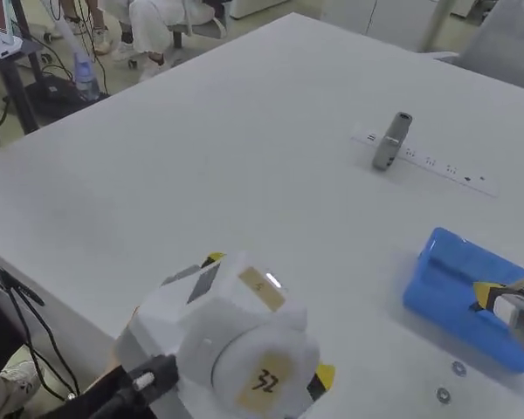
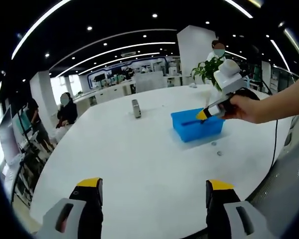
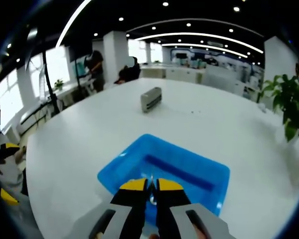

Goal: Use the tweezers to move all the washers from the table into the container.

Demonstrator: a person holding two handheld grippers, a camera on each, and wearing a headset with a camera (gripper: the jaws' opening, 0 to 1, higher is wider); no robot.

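Right hand-held gripper [image 3: 152,185], clenched on thin metal tweezers [image 3: 152,196], hangs over the blue rectangular plastic container [image 3: 189,174], probably to release a washer inside. Two small metal washers [image 1: 458,368] lie on the white tabletop [image 1: 244,157] at the container's 6 o'clock. Left hand-held gripper [image 2: 154,183] hovers released, clear of the work.

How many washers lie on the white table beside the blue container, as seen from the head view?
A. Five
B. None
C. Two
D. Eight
C: two washers lie close together on the table, just outside the near wall of the blue container.
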